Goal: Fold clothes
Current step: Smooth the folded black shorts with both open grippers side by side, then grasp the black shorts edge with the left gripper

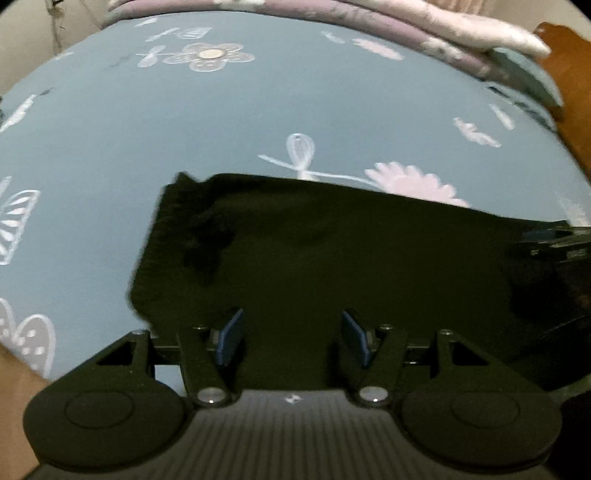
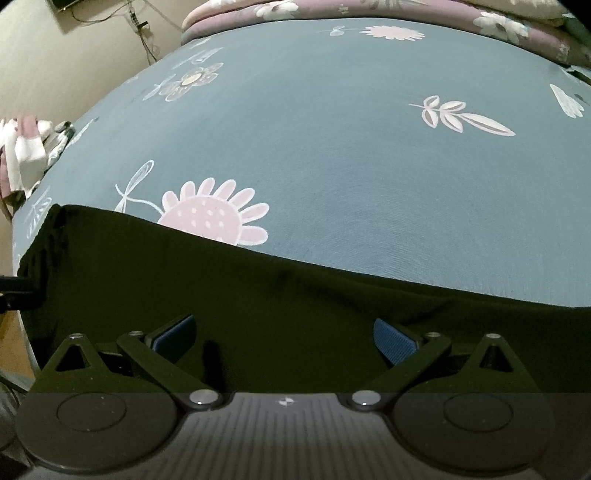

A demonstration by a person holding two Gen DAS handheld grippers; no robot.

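Observation:
A black garment [image 1: 332, 251] lies flat on the blue-grey flowered bed sheet [image 1: 258, 110], its far edge straight and its left corner rumpled. My left gripper [image 1: 293, 328] hovers over its near part, open, with nothing between the blue pads [image 1: 232, 332]. At the right edge of the left wrist view shows part of the right gripper [image 1: 554, 240]. In the right wrist view the same garment [image 2: 258, 295] spreads across the bottom, and my right gripper [image 2: 284, 336] stands wide open above it, holding nothing. The left gripper's body [image 2: 14, 288] shows at that view's left edge.
A folded purple flowered quilt [image 1: 406, 22] lies along the far side of the bed [image 2: 369, 110]. Brown wood [image 1: 569, 55] stands at the far right. A white and pink cloth [image 2: 22, 147] hangs off the left side. Cables run on the wall [image 2: 140, 29].

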